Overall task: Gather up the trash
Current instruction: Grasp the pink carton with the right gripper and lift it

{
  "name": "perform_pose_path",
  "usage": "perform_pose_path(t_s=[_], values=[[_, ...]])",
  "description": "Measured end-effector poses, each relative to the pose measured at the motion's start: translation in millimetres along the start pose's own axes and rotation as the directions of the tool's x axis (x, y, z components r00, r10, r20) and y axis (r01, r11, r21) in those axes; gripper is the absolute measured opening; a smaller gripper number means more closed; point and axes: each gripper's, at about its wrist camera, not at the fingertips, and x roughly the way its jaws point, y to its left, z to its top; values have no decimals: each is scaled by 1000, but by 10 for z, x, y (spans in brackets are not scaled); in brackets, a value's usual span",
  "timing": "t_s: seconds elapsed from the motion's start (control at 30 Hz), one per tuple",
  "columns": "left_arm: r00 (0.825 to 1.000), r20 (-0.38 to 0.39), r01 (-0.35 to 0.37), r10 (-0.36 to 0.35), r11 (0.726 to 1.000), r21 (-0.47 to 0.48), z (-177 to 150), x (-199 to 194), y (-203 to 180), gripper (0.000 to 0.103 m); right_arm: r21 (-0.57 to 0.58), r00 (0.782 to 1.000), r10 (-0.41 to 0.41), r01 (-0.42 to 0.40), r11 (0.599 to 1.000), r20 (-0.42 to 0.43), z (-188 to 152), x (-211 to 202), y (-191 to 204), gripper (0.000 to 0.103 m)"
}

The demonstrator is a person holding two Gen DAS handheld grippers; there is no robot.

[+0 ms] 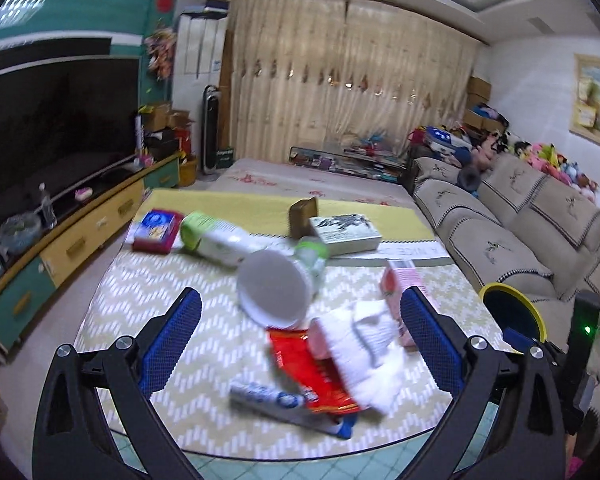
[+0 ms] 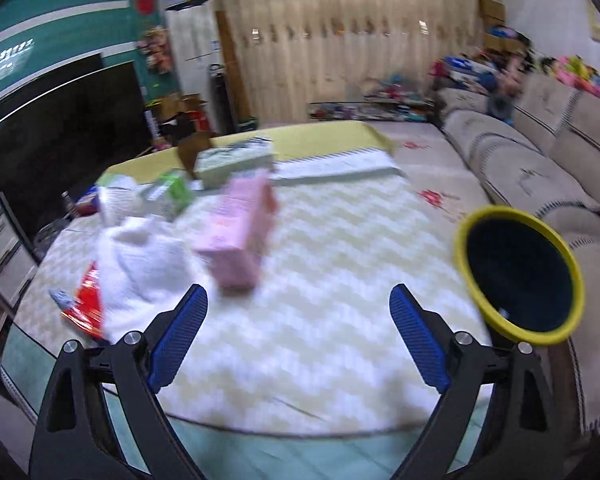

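step: approach phase judged; nothing is gripped yet, trash is still spread on the desk [image 1: 148,304].
left tool [image 1: 300,344]: jaws are held wide, nothing is pressed between the pads; it is aimed at the near litter pile.
right tool [image 2: 298,336]: jaws are held wide and empty; only bare patterned cloth is seen between the pads.
trash, near pile: crumpled white tissue [image 1: 374,354] is lying on a red wrapper [image 1: 300,364], with a toothpaste tube [image 1: 268,394] just beside at the near edge.
trash, middle: a tipped white cup [image 1: 274,290] is seen, rim toward the lens; a pink carton [image 2: 236,236] is beside the tissue.
trash, far: a green-and-white pack [image 1: 216,238], a blue-and-red box [image 1: 156,232] and a book [image 1: 344,230] are further back; whether all count as trash cannot be told.
bin: a yellow-rimmed bin [image 2: 518,274] is placed off the desk's right edge, next to the sofa [image 1: 512,216].
next move, judged: one tool is to be lowered over the tissue or carton, closed on it, then carried to the bin.
caution: frames are blurred, so exact overlaps are uncertain; soft tissue is likely to need a deep pinch.
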Motion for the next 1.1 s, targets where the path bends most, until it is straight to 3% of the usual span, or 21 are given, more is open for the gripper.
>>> perform_pose_path(t_s=[0.1, 0.17, 0.3, 0.5, 0.57, 0.6, 1.1], values=[[1000, -16, 10, -10, 1000, -16, -53, 36, 51, 98, -42, 999, -23, 22, 999, -27, 22, 188, 234, 86], [999, -27, 22, -22, 1000, -18, -87, 80, 66, 98, -56, 997, -35, 31, 998, -67, 41, 353, 315, 77], [998, -41, 36, -37, 999, -26, -141, 144, 47, 98, -61, 991, -49, 42, 997, -124, 81, 585, 369, 67], [997, -66, 45, -48, 998, -46, -179, 254, 75, 98, -56, 989, -57, 49, 997, -137, 173, 735, 361, 59], [996, -70, 45, -49, 998, -51, -181, 268, 75, 98, -43, 988, -38, 32, 999, -147, 189, 764, 340, 40], [996, -72, 44, -48, 998, -53, -182, 280, 77, 98, -39, 988, -35, 29, 999, -148, 191, 765, 337, 37], [995, -93, 42, -48, 997, -62, -240, 409, 51, 98, 25, 997, 74, -73, 997, -10, 333, -36, 48, 36]])
